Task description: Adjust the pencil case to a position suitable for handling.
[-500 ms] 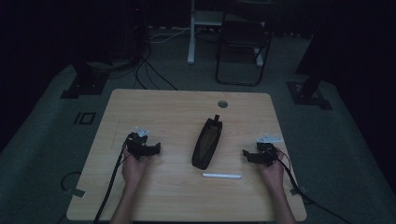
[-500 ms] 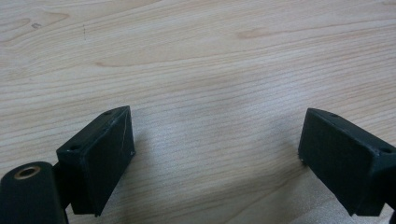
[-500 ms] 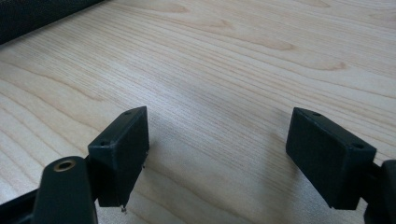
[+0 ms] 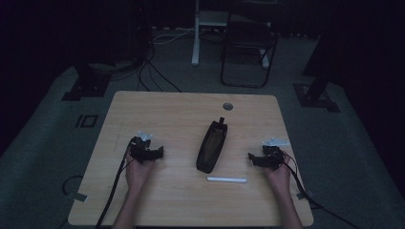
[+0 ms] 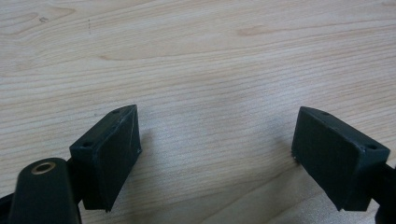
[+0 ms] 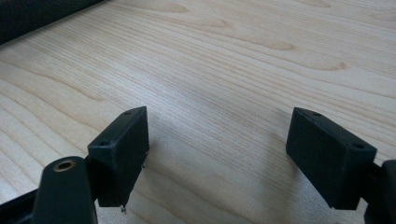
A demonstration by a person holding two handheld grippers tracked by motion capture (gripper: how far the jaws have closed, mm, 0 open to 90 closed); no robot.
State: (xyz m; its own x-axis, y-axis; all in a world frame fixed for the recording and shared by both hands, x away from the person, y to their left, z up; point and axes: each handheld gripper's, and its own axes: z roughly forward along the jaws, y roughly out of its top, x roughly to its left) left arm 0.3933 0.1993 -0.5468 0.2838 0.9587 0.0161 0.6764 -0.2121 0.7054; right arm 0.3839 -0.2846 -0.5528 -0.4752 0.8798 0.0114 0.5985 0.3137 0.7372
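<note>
On the worktop point(image 4: 157, 109), in the high view, a black pouch point(image 4: 211, 146) lies between the left gripper point(image 4: 152, 152) and right gripper point(image 4: 255, 159), a white pen point(image 4: 227, 180) just below it. In the left gripper view, fingers point(image 5: 114, 149) are spread, nothing held. In the right gripper view, fingers point(image 6: 122, 147) are likewise parted over bare wood

From high above the near side we look forward and down on the whole tabletop point(image 4: 181, 109) and the dim floor behind it. Each tool camera sits very low and close, facing along its own jaws over the wood grain. With the high view they share this wooden surface.
</note>
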